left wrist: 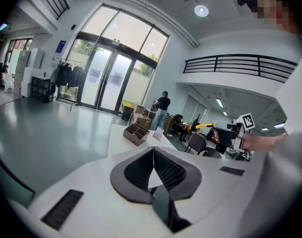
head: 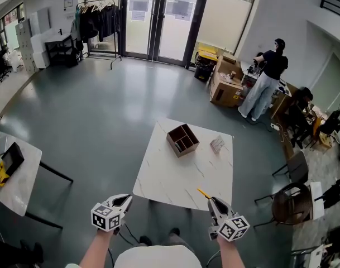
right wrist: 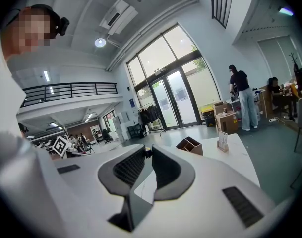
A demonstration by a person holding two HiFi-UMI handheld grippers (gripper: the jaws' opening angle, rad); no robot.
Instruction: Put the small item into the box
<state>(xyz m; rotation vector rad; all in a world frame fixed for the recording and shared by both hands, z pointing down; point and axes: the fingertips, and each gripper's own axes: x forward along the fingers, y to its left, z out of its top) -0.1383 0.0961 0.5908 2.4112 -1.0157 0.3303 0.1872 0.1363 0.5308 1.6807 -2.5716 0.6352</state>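
A brown cardboard box [head: 182, 140] with open compartments stands on the far half of the white marble table [head: 175, 177]. It also shows in the left gripper view as the box [left wrist: 137, 132] and in the right gripper view as the box [right wrist: 189, 145]. My right gripper [head: 212, 200] hovers over the table's near edge, shut on a small yellow item [head: 203, 194] that sticks out from its tips; this item [right wrist: 148, 152] sits pinched between the pads. My left gripper [head: 127, 197] hangs off the table's near left corner, shut with nothing in it.
A small clear card stand [head: 217, 144] sits to the right of the box. Chairs [head: 292, 202] stand to the right of the table, and a second table [head: 16, 180] to the left. A person [head: 264, 82] stands by cardboard boxes far back.
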